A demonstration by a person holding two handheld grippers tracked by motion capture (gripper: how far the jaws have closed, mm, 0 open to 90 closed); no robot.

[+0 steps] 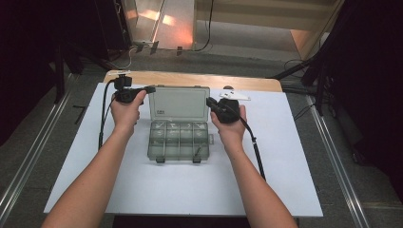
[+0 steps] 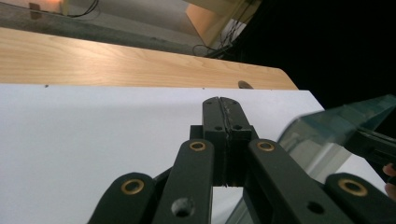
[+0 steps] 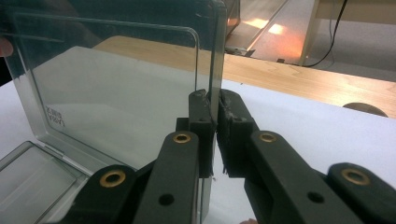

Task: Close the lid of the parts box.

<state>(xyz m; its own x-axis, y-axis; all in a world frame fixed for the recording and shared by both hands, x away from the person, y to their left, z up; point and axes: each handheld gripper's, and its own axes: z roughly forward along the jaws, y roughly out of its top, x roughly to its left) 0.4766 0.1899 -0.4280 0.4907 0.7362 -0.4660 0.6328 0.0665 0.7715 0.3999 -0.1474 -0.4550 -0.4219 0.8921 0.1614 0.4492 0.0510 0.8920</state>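
Note:
A clear plastic compartment box [image 1: 178, 140] lies in the middle of the white board, its lid [image 1: 179, 102] standing upright at the far side. My right gripper [image 1: 209, 101] is shut on the lid's right edge; in the right gripper view the thin lid edge [image 3: 215, 56] runs down between the closed jaws of this gripper [image 3: 214, 100]. My left gripper [image 1: 151, 89] sits at the lid's upper left corner. Its jaws [image 2: 226, 105] are pressed together with nothing between them, and the lid [image 2: 327, 135] is just to their right.
The white board [image 1: 285, 156] rests on a wooden table [image 1: 190, 80] whose far edge shows behind it. A small white flat piece [image 1: 235, 96] lies just beyond my right hand. Cables trail from both grippers. Metal rails run along the floor at both sides.

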